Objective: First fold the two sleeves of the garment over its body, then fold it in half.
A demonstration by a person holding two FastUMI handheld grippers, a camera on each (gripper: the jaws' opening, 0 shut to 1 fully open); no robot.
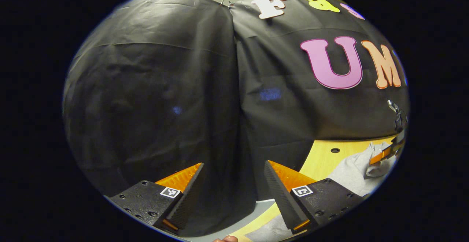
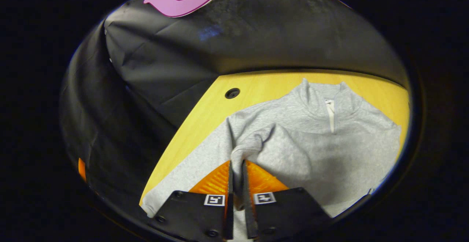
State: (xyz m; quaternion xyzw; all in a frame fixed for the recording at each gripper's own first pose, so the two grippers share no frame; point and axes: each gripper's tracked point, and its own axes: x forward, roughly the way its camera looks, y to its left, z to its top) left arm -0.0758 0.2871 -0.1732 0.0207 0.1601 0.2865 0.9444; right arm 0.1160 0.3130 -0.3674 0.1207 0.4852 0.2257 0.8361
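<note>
Right tool [image 2: 236, 168] pinched the grey sleeve [image 2: 256, 139], garment body [image 2: 329, 150] lying just right of it. Left tool [image 1: 232, 194] hung released, off the counter [image 2: 205, 113].

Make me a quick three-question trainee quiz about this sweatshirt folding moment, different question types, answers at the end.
1. True or false: the left gripper is pinching fabric.
2. What does the right gripper hold? A) the collar B) a sleeve C) the hem
3. Fill in: the grey sweatshirt lies on a ___ wooden table.

Key: 1 false, its fingers stand apart with nothing between them. 2 B, the sleeve is being drawn over the body. 3 yellow.
</note>
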